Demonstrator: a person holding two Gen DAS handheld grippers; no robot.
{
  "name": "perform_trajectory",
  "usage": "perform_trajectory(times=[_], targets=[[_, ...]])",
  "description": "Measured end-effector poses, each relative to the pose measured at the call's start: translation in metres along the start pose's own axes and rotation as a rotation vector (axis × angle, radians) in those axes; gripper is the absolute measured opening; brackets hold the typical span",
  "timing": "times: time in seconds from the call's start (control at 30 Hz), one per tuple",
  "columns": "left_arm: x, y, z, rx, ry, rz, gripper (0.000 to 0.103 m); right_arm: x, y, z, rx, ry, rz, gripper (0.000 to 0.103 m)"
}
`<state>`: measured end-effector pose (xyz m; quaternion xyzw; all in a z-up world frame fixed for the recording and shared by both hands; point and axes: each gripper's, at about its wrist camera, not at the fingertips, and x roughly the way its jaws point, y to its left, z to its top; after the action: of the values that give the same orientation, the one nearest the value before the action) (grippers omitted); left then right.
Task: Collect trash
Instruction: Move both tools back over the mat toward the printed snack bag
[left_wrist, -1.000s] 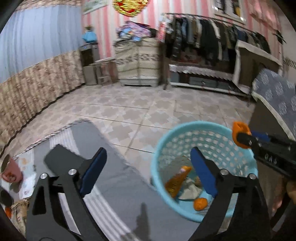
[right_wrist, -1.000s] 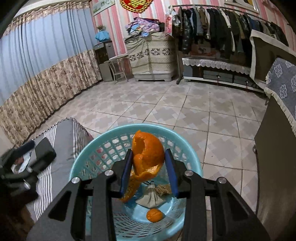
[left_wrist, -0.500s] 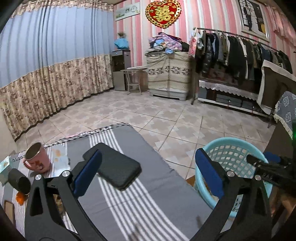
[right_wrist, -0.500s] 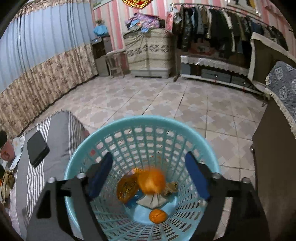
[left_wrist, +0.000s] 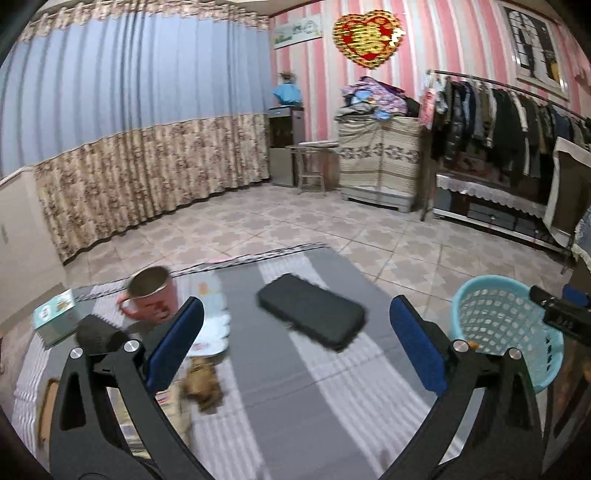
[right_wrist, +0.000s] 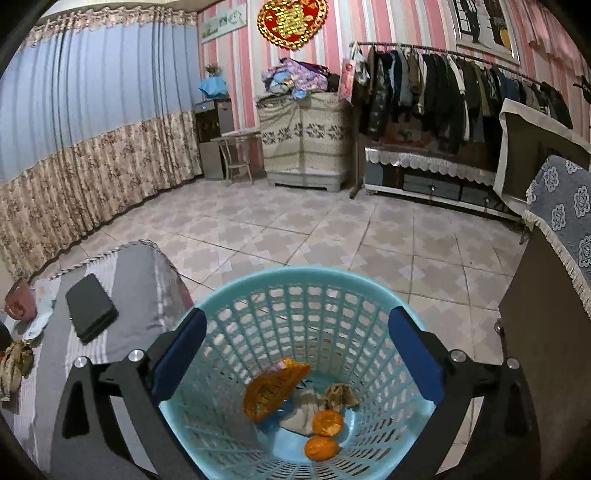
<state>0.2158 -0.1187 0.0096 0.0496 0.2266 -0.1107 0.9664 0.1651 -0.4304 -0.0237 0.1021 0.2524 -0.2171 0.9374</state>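
Right gripper (right_wrist: 295, 350): jaws spread wide, nothing between the blue pads; it hangs above the mouth of the turquoise basket (right_wrist: 236, 291). The basket stands upright on the tiled floor (right_wrist: 332, 236), mouth up, just beside the corner of the striped grey cloth (right_wrist: 140, 280) that covers the low table.

In the basket's bottom: an orange snack wrapper (right_wrist: 273, 387), long axis tilted from lower left up to upper right, leaning on the inner wall; a crumpled white tissue (right_wrist: 301, 413); a brown crumpled scrap (right_wrist: 341, 395); two pieces of orange peel (right_wrist: 327, 422) and (right_wrist: 320, 447), lying just beside each other.

Left gripper (left_wrist: 293, 350): also wide open and empty, over the striped cloth (left_wrist: 295, 387). Between its fingers, farther on, lies a black case (left_wrist: 310, 321), flat, long axis running from far left to near right. Under the left finger (left_wrist: 173, 347): a brown crumpled wrapper (left_wrist: 203, 384) on the cloth, blurred, its axis unclear. Near it are a white paper (left_wrist: 212, 328) and a pink mug (left_wrist: 151, 295), upright with its handle to the left. A small teal box (left_wrist: 53, 317) sits near the table's left edge.

Room: the cloth is bare to the right of the case, up to the table's edge. The basket (left_wrist: 498, 325) stands past that right edge, with a dark cabinet (right_wrist: 546, 350) close on its far side.
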Motion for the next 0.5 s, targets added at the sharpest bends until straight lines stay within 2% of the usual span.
perform_trajectory(times=[0.33, 0.5], targets=[[-0.029, 0.085, -0.028, -0.056, 0.029, 0.142, 0.097, -0.027, 0.034, -0.011, -0.057, -0.023, 0.093, 0.097], [-0.043, 0.117, -0.040, -0.090, 0.038, 0.181, 0.097, -0.041, 0.057, -0.021, -0.121, -0.032, 0.132, 0.098]])
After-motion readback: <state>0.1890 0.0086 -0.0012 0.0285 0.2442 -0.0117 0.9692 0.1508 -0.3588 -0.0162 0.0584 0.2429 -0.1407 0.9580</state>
